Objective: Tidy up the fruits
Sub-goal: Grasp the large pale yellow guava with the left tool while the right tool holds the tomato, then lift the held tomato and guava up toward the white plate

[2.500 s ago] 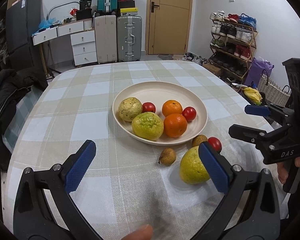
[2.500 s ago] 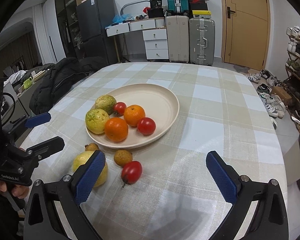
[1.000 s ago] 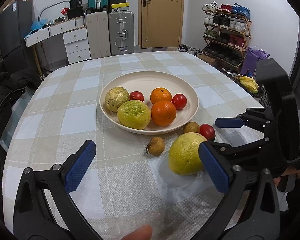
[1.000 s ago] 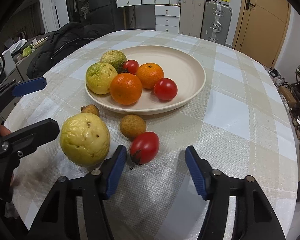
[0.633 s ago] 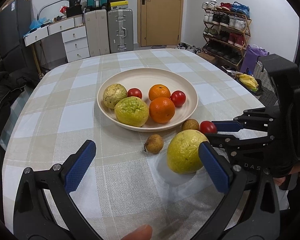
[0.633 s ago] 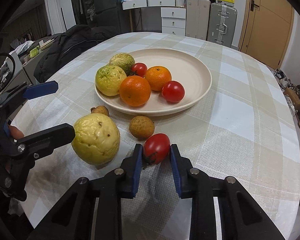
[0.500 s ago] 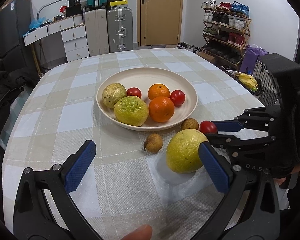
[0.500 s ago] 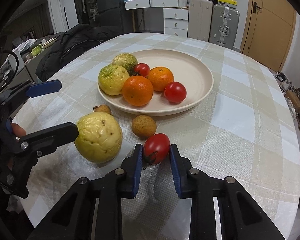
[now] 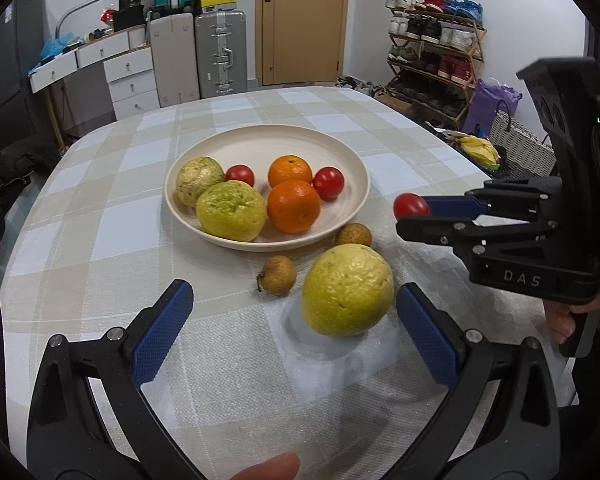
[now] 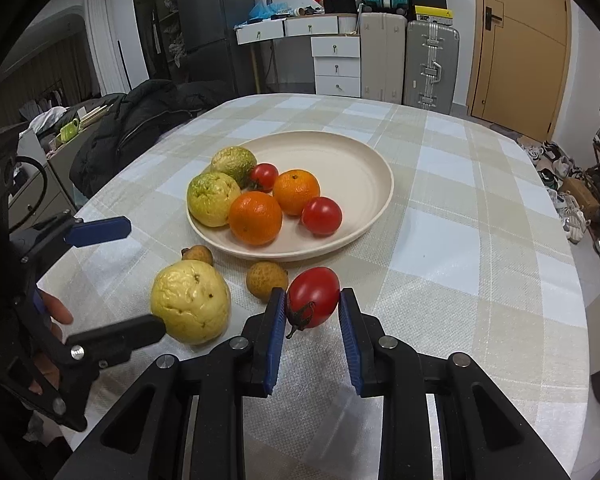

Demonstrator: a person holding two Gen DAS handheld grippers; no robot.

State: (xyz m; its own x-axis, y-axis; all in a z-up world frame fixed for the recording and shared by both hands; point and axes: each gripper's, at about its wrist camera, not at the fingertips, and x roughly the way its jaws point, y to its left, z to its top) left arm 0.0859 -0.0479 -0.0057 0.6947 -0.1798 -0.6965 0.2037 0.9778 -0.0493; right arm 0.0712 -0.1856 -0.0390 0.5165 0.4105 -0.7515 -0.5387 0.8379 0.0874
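My right gripper is shut on a red tomato and holds it above the tablecloth, near the cream plate; the held tomato also shows in the left wrist view. The plate holds two green guavas, two oranges and two tomatoes. On the cloth lie a big yellow guava and two small brown fruits. My left gripper is open and empty, with the yellow guava lying by its right finger.
The round table has a checked cloth. A dark jacket hangs at its left side. Suitcases, drawers and a shoe rack stand behind. A basket with bananas is at the right.
My right gripper closed on the red tomato and lifted it off the cloth. My left gripper stayed open and shifted slightly nearer the yellow guava.
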